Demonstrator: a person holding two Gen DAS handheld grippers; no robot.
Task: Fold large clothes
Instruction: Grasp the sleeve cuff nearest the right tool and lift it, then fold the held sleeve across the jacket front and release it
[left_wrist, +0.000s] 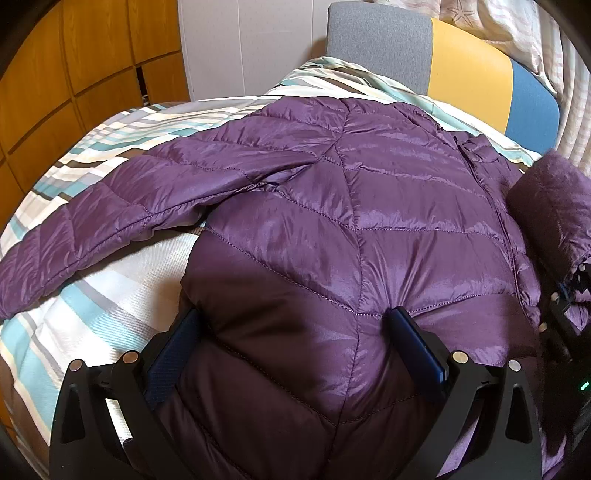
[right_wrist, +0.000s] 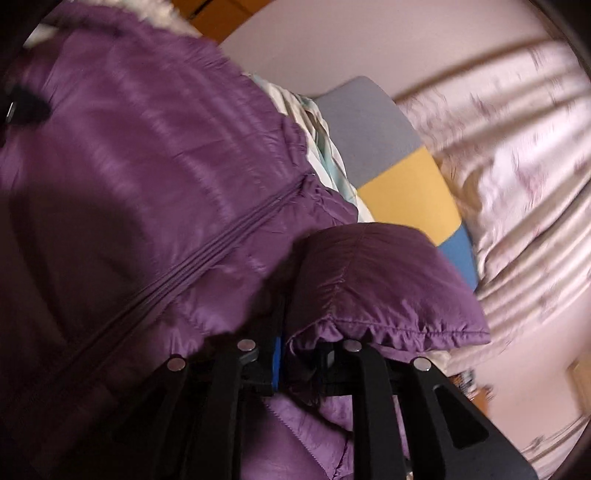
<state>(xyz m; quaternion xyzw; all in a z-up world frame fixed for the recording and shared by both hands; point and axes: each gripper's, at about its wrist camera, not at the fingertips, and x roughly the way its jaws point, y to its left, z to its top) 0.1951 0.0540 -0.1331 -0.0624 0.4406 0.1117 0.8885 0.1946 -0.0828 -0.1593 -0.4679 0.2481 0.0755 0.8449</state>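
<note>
While the purple down jacket (left_wrist: 369, 206) lies flat on the striped bed (left_wrist: 74, 332), long axis running away from the left tool (left_wrist: 295, 328), that tool rests spread wide across the hem. The right tool (right_wrist: 295, 354) is pinched on a lifted sleeve cuff (right_wrist: 388, 295), at the jacket's right edge, nearer the zip.

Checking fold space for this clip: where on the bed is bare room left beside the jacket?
Free: striped bedding between the outstretched sleeve and the jacket hem, and beyond the sleeve towards the wooden wall. Crowded: the zipper side, where the right gripper lifts the other sleeve.
</note>
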